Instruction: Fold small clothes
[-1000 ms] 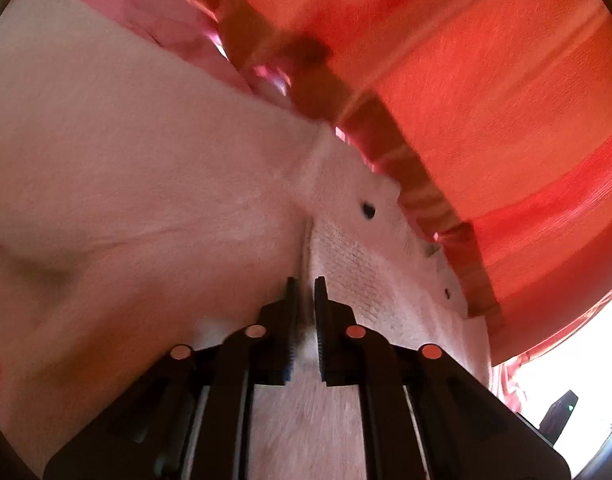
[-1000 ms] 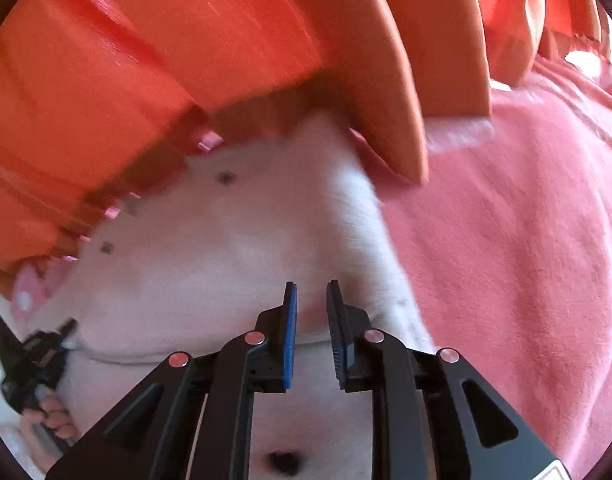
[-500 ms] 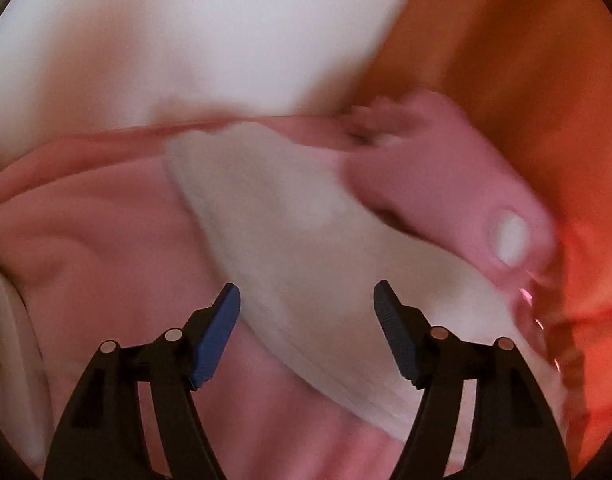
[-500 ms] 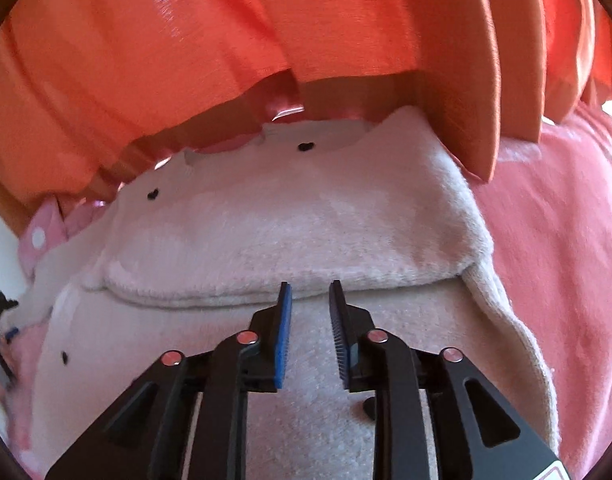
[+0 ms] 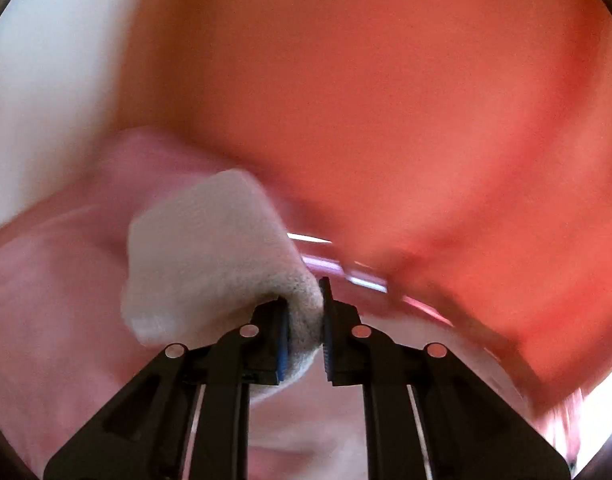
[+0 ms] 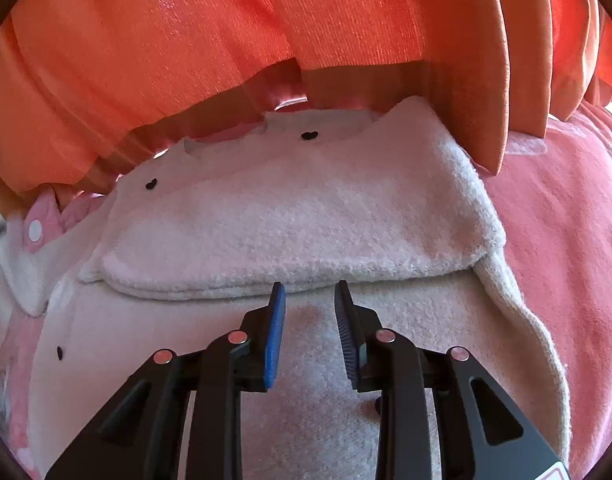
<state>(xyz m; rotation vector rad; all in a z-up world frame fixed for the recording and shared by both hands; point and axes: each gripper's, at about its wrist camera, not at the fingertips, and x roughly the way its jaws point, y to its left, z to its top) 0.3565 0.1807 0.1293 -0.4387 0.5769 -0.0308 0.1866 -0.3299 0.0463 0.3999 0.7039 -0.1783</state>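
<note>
A small cream fleece garment (image 6: 298,216) with tiny black dots lies on a pink blanket (image 6: 566,240), its top part folded down over the body. My right gripper (image 6: 308,300) hovers just over the fold's edge, jaws slightly apart and empty. In the blurred left wrist view, my left gripper (image 5: 304,312) is shut on a cream sleeve (image 5: 210,248) of the garment and holds it lifted over the pink blanket (image 5: 46,320).
An orange curtain (image 6: 226,40) hangs close behind the garment and fills the top of both views (image 5: 386,100). A pink piece with white dots (image 6: 42,224) lies at the garment's left edge. A white wall (image 5: 46,80) is at the left.
My left gripper was open over the sleeve half a second ago; it has now shut on it and lifted it. My right gripper has opened a little and stays over the fold.
</note>
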